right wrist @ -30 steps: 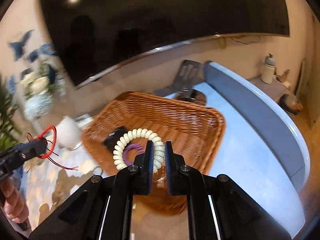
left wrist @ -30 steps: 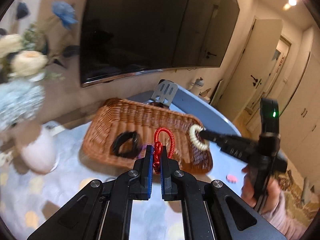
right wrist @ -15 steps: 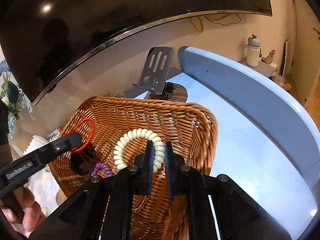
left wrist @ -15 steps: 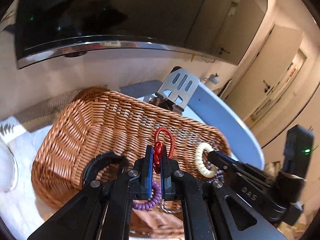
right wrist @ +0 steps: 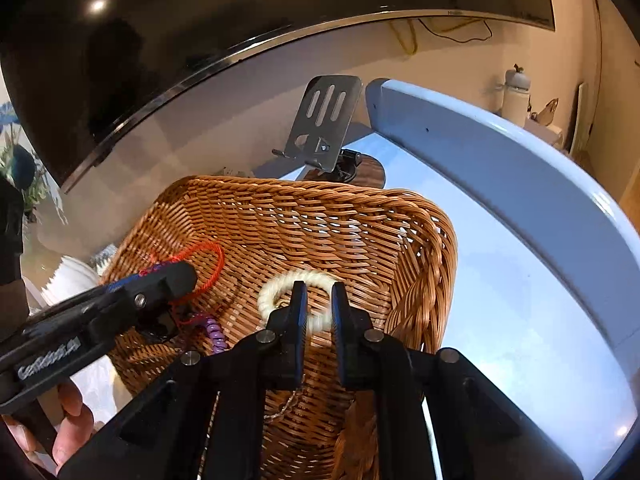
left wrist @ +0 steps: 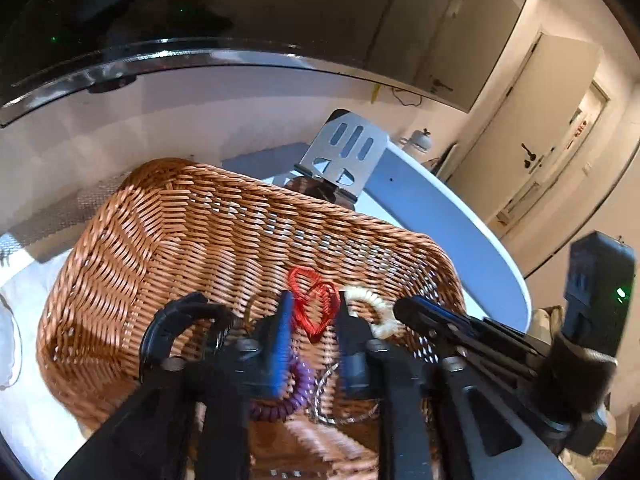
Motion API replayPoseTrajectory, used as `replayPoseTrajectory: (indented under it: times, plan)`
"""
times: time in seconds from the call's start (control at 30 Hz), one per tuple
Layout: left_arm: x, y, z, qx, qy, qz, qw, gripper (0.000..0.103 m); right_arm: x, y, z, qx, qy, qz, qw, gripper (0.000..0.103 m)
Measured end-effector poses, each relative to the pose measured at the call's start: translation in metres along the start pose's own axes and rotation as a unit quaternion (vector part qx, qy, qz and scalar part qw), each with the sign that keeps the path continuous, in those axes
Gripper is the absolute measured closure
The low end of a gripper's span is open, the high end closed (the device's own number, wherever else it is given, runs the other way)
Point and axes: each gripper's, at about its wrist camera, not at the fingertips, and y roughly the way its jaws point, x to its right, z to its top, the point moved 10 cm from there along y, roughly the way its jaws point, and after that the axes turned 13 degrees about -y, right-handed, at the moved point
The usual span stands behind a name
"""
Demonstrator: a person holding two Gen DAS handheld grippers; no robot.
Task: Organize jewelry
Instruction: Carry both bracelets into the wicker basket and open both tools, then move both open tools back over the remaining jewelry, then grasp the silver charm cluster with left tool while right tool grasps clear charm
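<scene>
Left wrist view, near: left hand-held gripper (left wrist: 312, 312) has jaws apart over the wicker basket (left wrist: 168, 224); red cord bracelet (left wrist: 314, 304) sits loose between the fingers, apparently released.
Right wrist view, near: right hand-held gripper (right wrist: 316, 300) has jaws parted; cream bead bracelet (right wrist: 276, 292) lies between them, blurred, contact not determinable.
Basket contents: purple coil bracelet (left wrist: 288, 396), black band (left wrist: 176, 324) and thin chain (right wrist: 286, 404) rest on the basket floor.
Far: metal phone stand (right wrist: 324, 120) stands behind the basket on the blue desk (right wrist: 520, 300).
Progress: judged late; several pieces lie inside the basket.
Remaining: withdraw both grippers; any pieces outside are not visible.
</scene>
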Motion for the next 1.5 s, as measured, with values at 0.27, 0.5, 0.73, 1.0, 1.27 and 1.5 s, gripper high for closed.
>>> replayPoseTrajectory:
  times: [0.27,0.5,0.73,1.0,1.27,1.5]
  plan:
    - [0.001,-0.102,-0.025,0.052,0.021,-0.018,0.9983,0.052,-0.030,-0.056,0.017,0.080,-0.018,0.036,0.996,0.070]
    - [-0.008,-0.242,-0.059,0.131,0.031,-0.033,0.9903,0.039,-0.141,-0.126,-0.002,0.094,-0.107,0.118,0.983,0.065]
    - [-0.075,-0.344,-0.109,0.196,-0.005,-0.004,0.9805,0.035,-0.227,-0.127,-0.068,0.061,-0.180,0.162,0.968,0.064]
    - [-0.186,-0.342,-0.158,0.185,-0.088,0.048,0.9775,0.035,-0.254,-0.074,-0.123,0.027,-0.199,0.165,0.966,0.064]
    - [-0.234,-0.275,-0.160,0.116,-0.168,0.021,0.9787,0.035,-0.249,-0.055,-0.134,0.002,-0.201,0.152,0.968,0.064]
    - [-0.256,-0.211,-0.141,0.083,-0.218,0.025,0.9722,0.035,-0.262,-0.048,-0.145,-0.019,-0.233,0.159,0.959,0.064]
